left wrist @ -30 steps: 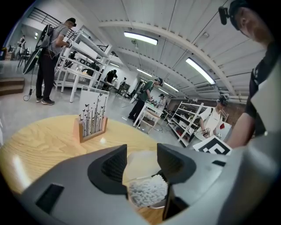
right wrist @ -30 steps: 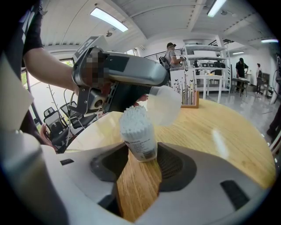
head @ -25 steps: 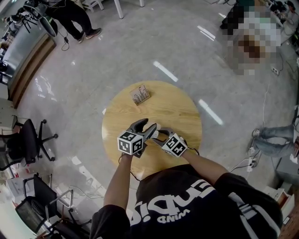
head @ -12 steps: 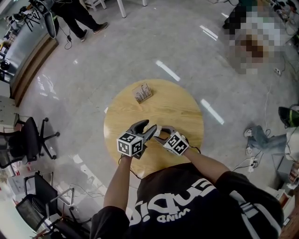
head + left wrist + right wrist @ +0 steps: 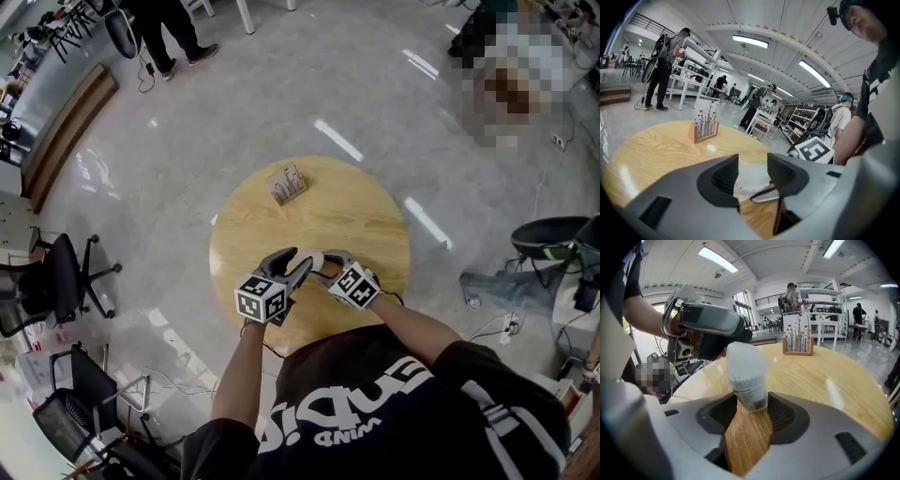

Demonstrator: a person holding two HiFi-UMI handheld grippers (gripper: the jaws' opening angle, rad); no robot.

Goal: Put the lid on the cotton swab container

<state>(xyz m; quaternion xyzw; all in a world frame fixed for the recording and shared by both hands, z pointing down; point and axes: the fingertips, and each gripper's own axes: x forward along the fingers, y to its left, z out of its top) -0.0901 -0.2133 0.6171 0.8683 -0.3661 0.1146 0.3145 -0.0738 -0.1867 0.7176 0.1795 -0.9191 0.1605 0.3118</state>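
Observation:
The cotton swab container [image 5: 750,392], translucent white with a printed label, stands upright on the round wooden table [image 5: 361,216]. My right gripper [image 5: 752,404] is shut on its lower half. Its cloudy lid [image 5: 743,357] sits on top of it. In the head view the container [image 5: 317,261] shows as a small white spot between the two grippers. My left gripper [image 5: 292,262] points at it from the left and is seen close behind the lid [image 5: 710,326]. In the left gripper view a whitish shape [image 5: 751,180] fills the gap of the left gripper [image 5: 752,161]; its jaws stand apart, not pressing on it.
A small wooden holder with thin dark sticks [image 5: 285,186] stands at the table's far side [image 5: 705,126] [image 5: 798,341]. The grippers work near the table's front edge. An office chair [image 5: 52,281] and standing people are off on the floor around.
My left gripper has slid a little back toward the table's front-left edge, away from the container. The right gripper and the container have stayed put.

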